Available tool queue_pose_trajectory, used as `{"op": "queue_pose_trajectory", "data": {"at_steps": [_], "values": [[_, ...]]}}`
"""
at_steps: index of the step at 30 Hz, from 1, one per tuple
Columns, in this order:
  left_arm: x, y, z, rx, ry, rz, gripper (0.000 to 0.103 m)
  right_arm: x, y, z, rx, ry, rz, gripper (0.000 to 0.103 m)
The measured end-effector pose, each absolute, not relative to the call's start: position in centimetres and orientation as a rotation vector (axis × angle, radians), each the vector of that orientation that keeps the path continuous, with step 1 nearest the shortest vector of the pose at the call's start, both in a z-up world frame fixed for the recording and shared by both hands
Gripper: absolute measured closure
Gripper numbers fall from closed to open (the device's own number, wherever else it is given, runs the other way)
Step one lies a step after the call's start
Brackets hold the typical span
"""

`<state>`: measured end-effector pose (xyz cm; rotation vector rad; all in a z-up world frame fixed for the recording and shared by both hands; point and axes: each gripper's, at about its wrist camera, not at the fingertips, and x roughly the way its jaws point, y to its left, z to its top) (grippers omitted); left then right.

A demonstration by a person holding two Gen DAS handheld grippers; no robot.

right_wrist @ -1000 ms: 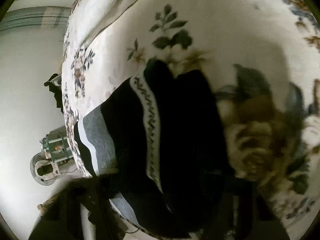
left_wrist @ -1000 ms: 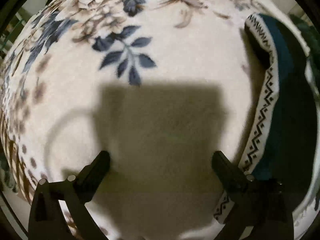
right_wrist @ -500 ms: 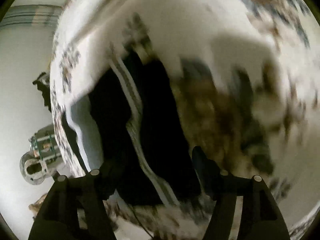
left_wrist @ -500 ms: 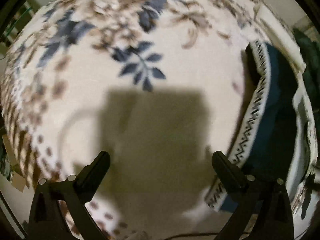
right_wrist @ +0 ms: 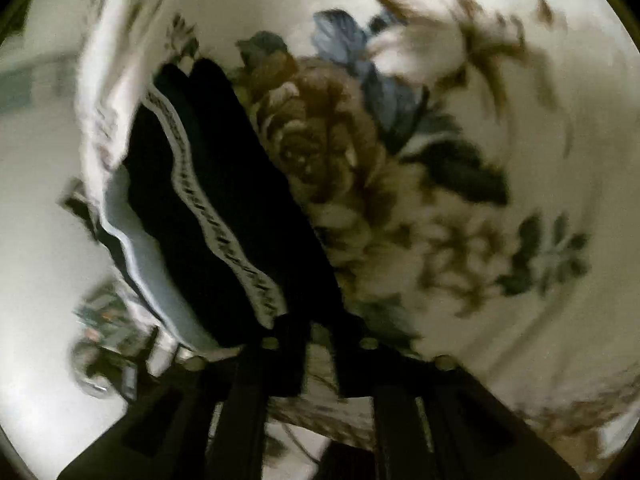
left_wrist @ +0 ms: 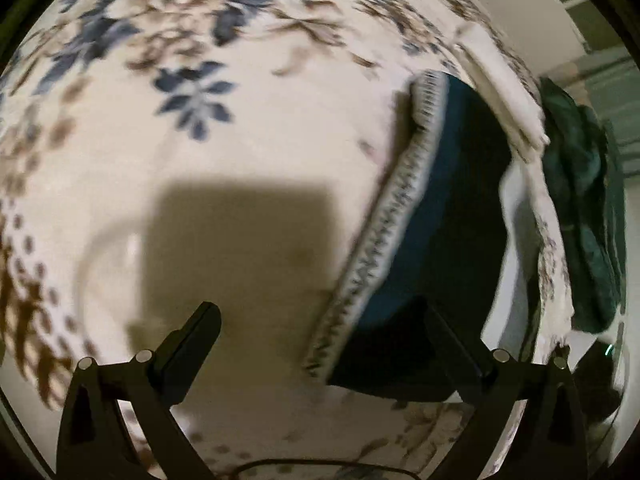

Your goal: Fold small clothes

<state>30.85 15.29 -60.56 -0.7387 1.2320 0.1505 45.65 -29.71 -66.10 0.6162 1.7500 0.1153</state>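
A small dark teal garment [left_wrist: 444, 216] with a white zigzag-patterned band lies folded on the floral blanket [left_wrist: 248, 152], at the right of the left wrist view. My left gripper [left_wrist: 320, 336] is open and empty; its right finger sits over the garment's near corner. In the right wrist view the same dark garment [right_wrist: 224, 208], with a grey-and-white striped part at its left edge, lies left of centre. My right gripper [right_wrist: 320, 344] has its fingers nearly together on the garment's near edge.
The cream blanket with blue and brown flowers [right_wrist: 420, 184] covers the surface. A dark green cloth heap [left_wrist: 588, 200] lies beyond the blanket's right edge. A metal object [right_wrist: 100, 344] stands on the pale floor at the left. A cable [left_wrist: 312, 466] runs along the near edge.
My right gripper has closed from wide open onto the garment's near edge. My left gripper has shifted right, so its right finger now overlaps the garment's corner.
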Motion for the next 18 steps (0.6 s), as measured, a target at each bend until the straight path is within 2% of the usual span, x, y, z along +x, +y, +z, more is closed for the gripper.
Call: {"op": "queue_pose_trajectory", "data": {"at_steps": [1, 2, 4, 6, 8, 9, 10, 12, 15, 16, 17, 18], "values": [[30.9, 14.8, -60.5, -0.737, 1.220, 0.132, 0.000, 47.4, -28.3, -63.9, 0.526, 1.700, 0.143, 0.071], [30.9, 14.6, -60.6, -0.739, 1.208, 0.119, 0.000, 48.5, -27.1, -62.5, 0.479, 1.666, 0.183, 0.054], [30.6, 14.2, -60.7, -0.761, 1.182, 0.090, 0.000, 52.1, -22.1, -59.9, 0.362, 1.629, 0.343, 0.032], [30.3, 13.7, -60.9, -0.789, 1.162, 0.078, 0.001, 55.8, -15.2, -59.0, 0.272, 1.627, 0.539, 0.031], [30.7, 13.4, -61.3, -0.823, 1.134, 0.052, 0.009, 59.3, -6.9, -59.2, 0.201, 1.634, 0.732, 0.031], [30.7, 13.4, -61.5, -0.843, 1.125, 0.041, 0.021, 60.2, -3.8, -59.5, 0.169, 1.638, 0.793, 0.031], [30.6, 13.4, -61.7, -0.871, 1.115, 0.025, 0.036, 61.5, 0.1, -60.2, 0.111, 1.656, 0.862, 0.031], [30.7, 13.4, -62.0, -0.911, 1.094, 0.003, 0.051, 62.9, 5.5, -62.0, -0.010, 1.695, 0.901, 0.031], [30.5, 13.2, -61.9, -0.917, 1.065, -0.011, 0.080, 64.2, 9.9, -66.0, -0.151, 1.826, 0.899, 0.032], [30.5, 13.1, -61.9, -0.911, 1.058, -0.014, 0.082, 64.4, 10.9, -67.3, -0.163, 1.888, 0.892, 0.045], [30.5, 13.0, -61.8, -0.904, 1.051, -0.017, 0.087, 64.8, 11.8, -67.9, -0.153, 1.912, 0.896, 0.095], [30.2, 12.9, -61.7, -0.899, 1.043, -0.017, 0.089, 65.0, 11.7, -67.9, -0.156, 1.892, 0.874, 0.096]]}}
